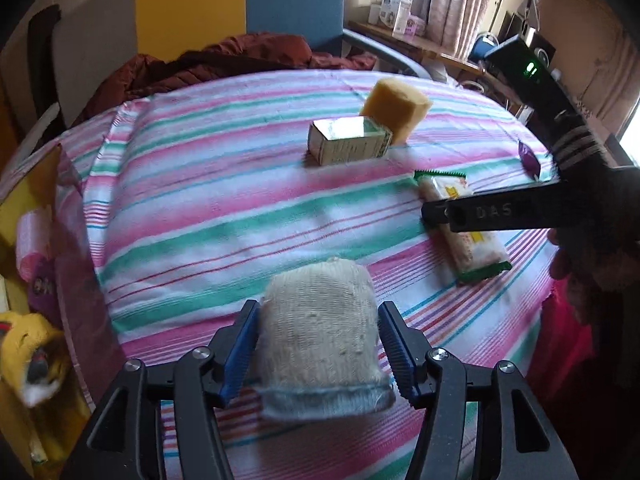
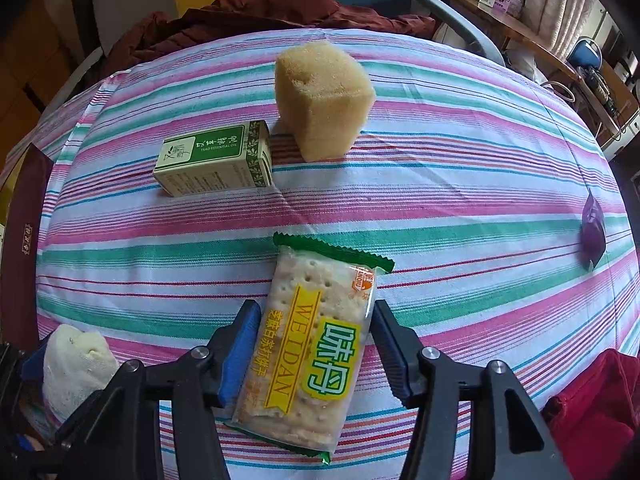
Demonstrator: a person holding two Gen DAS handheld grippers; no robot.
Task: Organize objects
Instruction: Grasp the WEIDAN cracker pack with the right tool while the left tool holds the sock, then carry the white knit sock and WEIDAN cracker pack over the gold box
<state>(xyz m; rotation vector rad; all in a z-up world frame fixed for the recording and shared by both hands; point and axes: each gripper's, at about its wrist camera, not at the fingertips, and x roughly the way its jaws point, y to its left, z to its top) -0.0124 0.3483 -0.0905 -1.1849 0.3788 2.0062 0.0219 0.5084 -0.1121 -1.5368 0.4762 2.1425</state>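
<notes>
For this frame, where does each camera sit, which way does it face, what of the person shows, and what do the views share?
Left wrist: on the left gripper, looking down over the striped cloth; jaws flank a rolled sock; the right gripper and a sleeve show.
Right wrist: on the right gripper, looking steeply down; jaws flank a cracker packet; the left gripper shows at the lower left.
Shared: sponge, green box, packet, sock, purple wrapper.

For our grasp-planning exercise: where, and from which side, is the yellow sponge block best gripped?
Grip the yellow sponge block across its two upright side faces, about mid-height, coming down from above. It stands on end on the striped tablecloth, taller than wide, so its top is free. The green essential oil box lies close to its lower left corner, so a low approach from that side looks cramped. Squeeze lightly, since foam probably compresses.
</notes>
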